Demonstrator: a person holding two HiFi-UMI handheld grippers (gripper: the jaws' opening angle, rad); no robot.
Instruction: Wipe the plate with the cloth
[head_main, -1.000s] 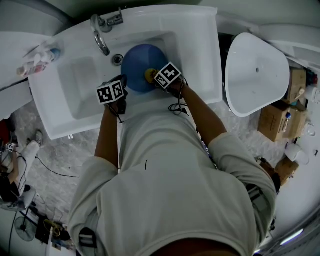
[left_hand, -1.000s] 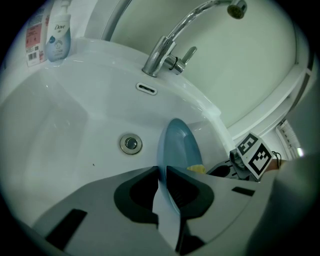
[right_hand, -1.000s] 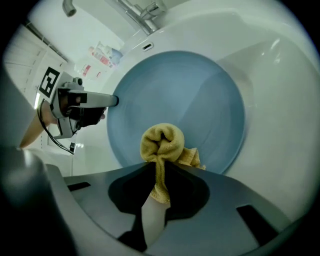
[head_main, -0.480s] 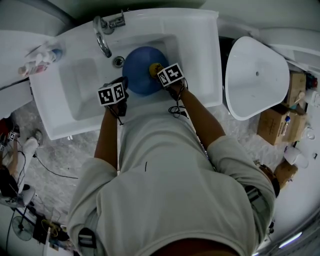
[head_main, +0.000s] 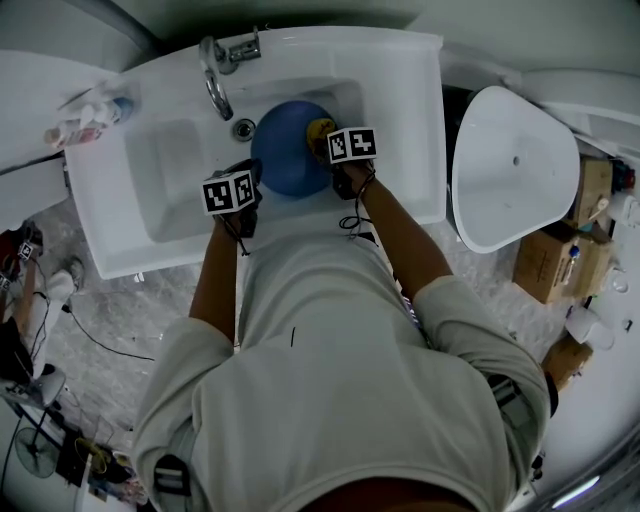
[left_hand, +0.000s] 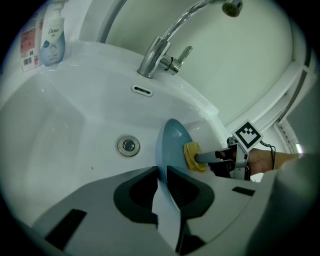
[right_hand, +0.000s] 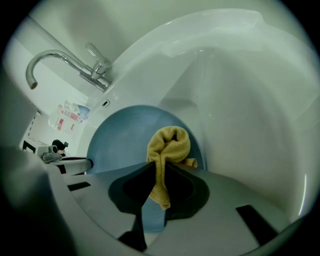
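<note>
Sink (head_main: 180, 170), plate (head_main: 285, 150) part-hidden, cloth (head_main: 320, 128) barely showing

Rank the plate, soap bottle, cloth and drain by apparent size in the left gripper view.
1. Plate: largest, though it is edge-on and nearest the camera, which inflates it.
2. Soap bottle.
3. Cloth and drain: these look about alike, so they are not ranked against each other.

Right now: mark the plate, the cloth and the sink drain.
plate (head_main: 286, 150), head view, bare blue centre.
cloth (right_hand: 170, 142), right gripper view, bunched yellow top fold.
drain (left_hand: 128, 145), left gripper view, centre of the metal plug.
</note>
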